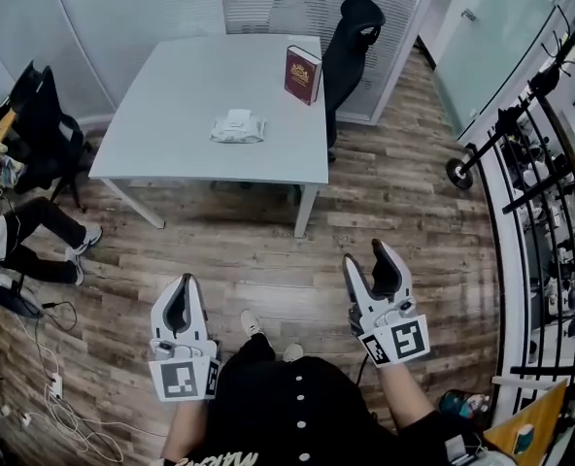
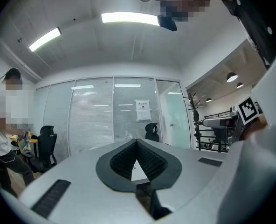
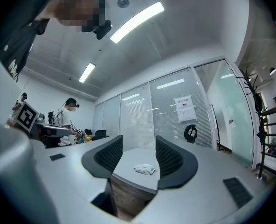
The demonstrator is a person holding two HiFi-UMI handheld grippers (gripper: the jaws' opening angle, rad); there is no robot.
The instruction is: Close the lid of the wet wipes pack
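The wet wipes pack [image 1: 237, 126] is white and crumpled and lies near the middle of a white table [image 1: 171, 153] well ahead of me. From here I cannot tell how its lid stands. Both grippers hang over the wooden floor, short of the table and far from the pack. My left gripper [image 1: 183, 287] is shut, its ribbed pads meeting at the tips [image 2: 136, 143] with nothing held. My right gripper [image 1: 369, 260] is open and empty. In the right gripper view the pack [image 3: 144, 169] shows small and distant between the open jaws [image 3: 139, 150].
A dark red book [image 1: 302, 74] stands at the table's far right corner, with a black office chair [image 1: 352, 37] behind it. A seated person [image 1: 20, 231] and another black chair [image 1: 43, 115] are at the left. A black metal rack [image 1: 550, 212] lines the right side. Cables [image 1: 54, 396] lie on the floor.
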